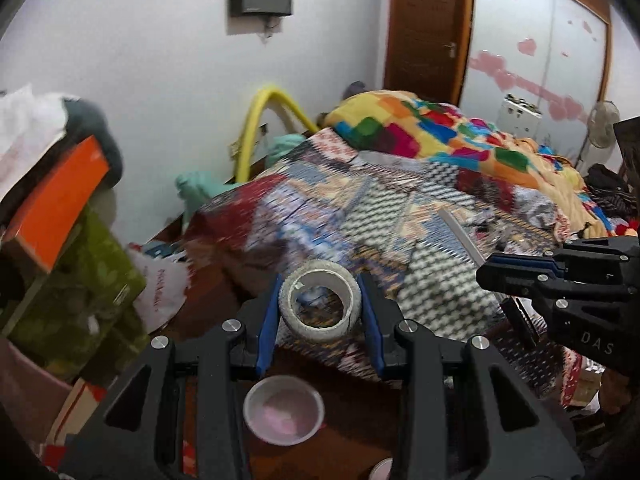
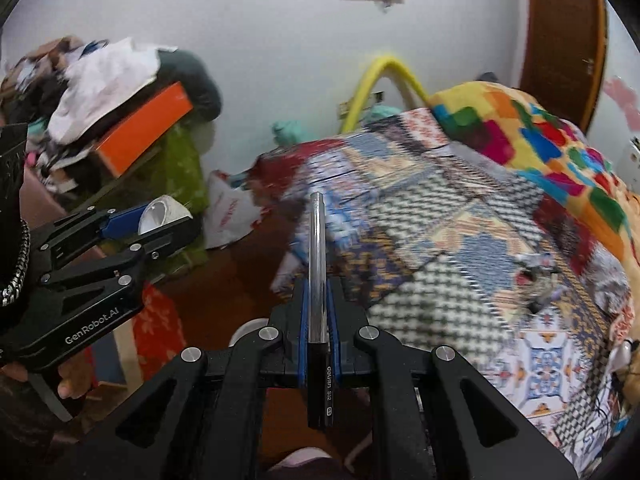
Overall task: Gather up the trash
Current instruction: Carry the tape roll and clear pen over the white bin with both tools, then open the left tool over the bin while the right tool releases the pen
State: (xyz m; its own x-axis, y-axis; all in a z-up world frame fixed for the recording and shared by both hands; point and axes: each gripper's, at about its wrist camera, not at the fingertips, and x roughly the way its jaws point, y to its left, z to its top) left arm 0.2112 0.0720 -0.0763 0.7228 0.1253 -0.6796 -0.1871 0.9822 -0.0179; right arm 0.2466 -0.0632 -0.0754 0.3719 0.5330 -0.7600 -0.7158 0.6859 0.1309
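My left gripper [image 1: 320, 300] is shut on a white tape roll [image 1: 320, 300] and holds it in the air over the bed's near corner. It also shows in the right wrist view [image 2: 160, 216], at the left, with the tape roll [image 2: 162, 210] between its fingers. My right gripper [image 2: 318, 304] is shut on a black and silver pen [image 2: 318, 264] that points forward over the patterned blanket [image 2: 460, 240]. In the left wrist view the right gripper [image 1: 516, 276] is at the right, with the pen [image 1: 464, 236] sticking out.
A white bin with a pink liner [image 1: 284, 410] stands on the floor below my left gripper. A pile of boxes and clothes [image 1: 60, 200] stands at the left. A white plastic bag [image 1: 160, 292] lies on the floor. A colourful quilt [image 1: 440, 128] covers the far bed.
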